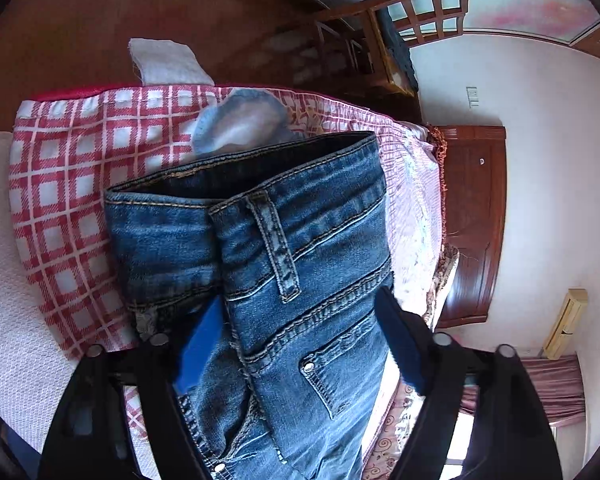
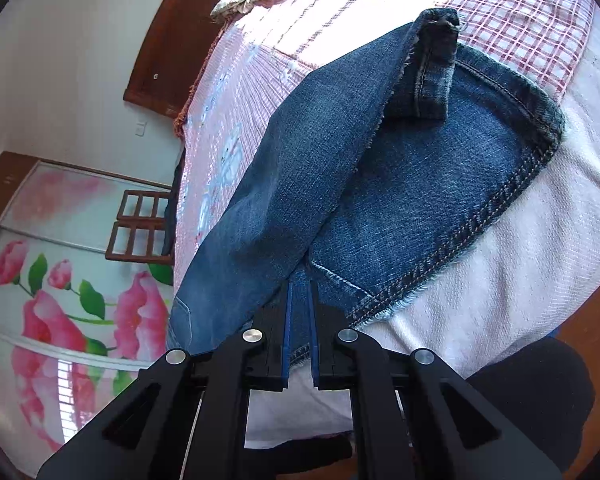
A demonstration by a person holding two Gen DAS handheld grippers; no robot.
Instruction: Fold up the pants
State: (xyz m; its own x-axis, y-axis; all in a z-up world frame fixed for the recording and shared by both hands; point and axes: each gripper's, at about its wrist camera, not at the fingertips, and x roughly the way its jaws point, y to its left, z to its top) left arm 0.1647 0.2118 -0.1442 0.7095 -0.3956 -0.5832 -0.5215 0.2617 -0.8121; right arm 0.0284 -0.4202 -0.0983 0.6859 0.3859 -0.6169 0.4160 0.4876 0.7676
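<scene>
Blue denim jeans lie on a bed. In the left wrist view their waistband end (image 1: 260, 208), with a belt loop and a back pocket, lies between the fingers of my left gripper (image 1: 300, 336). Its jaws stand wide apart around the bunched waist, not pressed on it. In the right wrist view the leg end (image 2: 399, 184) with frayed hems lies on the bed, one leg folded over the other. My right gripper (image 2: 300, 292) is shut on the edge of the denim leg near the hem.
The bed has a red-and-white checked blanket (image 1: 72, 184) and a white cover (image 2: 499, 280). A light blue garment (image 1: 240, 120) lies beyond the waistband. A wooden headboard (image 1: 475, 220), a wooden chair (image 1: 399, 40) and a flowered wardrobe door (image 2: 60, 280) stand around the bed.
</scene>
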